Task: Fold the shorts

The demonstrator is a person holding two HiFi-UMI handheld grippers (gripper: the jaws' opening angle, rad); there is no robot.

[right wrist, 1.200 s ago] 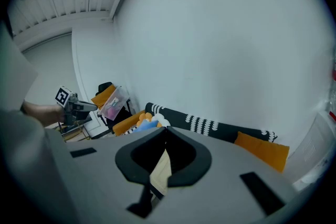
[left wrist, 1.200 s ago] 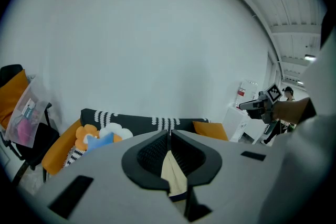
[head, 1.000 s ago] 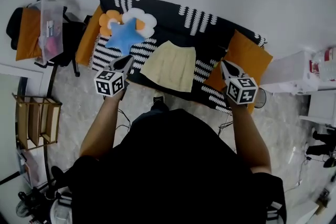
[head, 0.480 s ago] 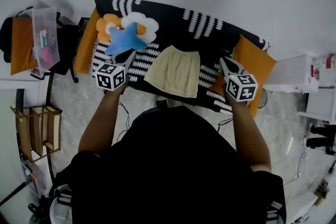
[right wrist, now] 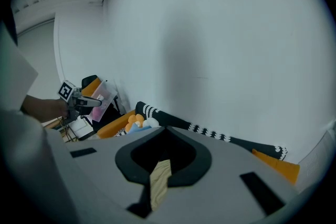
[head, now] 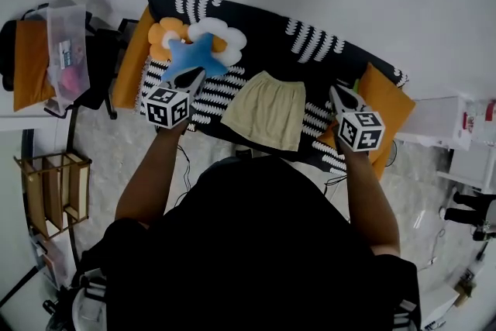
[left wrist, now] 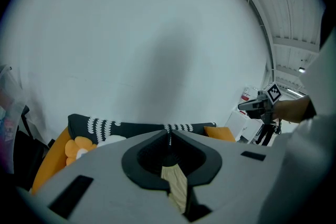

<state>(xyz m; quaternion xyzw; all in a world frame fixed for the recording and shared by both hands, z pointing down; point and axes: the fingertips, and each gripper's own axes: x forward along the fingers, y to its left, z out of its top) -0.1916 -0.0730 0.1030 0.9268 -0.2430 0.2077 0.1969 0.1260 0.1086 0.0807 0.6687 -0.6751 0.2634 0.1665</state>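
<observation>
The pale yellow shorts (head: 267, 108) lie flat on the black sofa throw with white stripes (head: 263, 35). My left gripper (head: 199, 74) hovers to the shorts' left, by the blue star cushion (head: 194, 56), and does not touch them. To their right my right gripper (head: 335, 90) hangs over the throw's edge, also clear of them. Both sets of jaws are shut. In the left gripper view (left wrist: 169, 134) and the right gripper view (right wrist: 167, 128) a sliver of pale yellow shows in the slot under the closed tips; I cannot tell what it is.
An orange cushion (head: 387, 101) sits at the sofa's right end and another (head: 132, 66) at its left. A flower cushion (head: 221, 33) lies behind the star. A wooden rack (head: 54, 194) and a chair with a plastic bag (head: 66, 50) stand left; white boxes (head: 442, 116) stand right.
Both grippers have moved forward towards the sofa, still shut. The shorts have stayed where they lie.
</observation>
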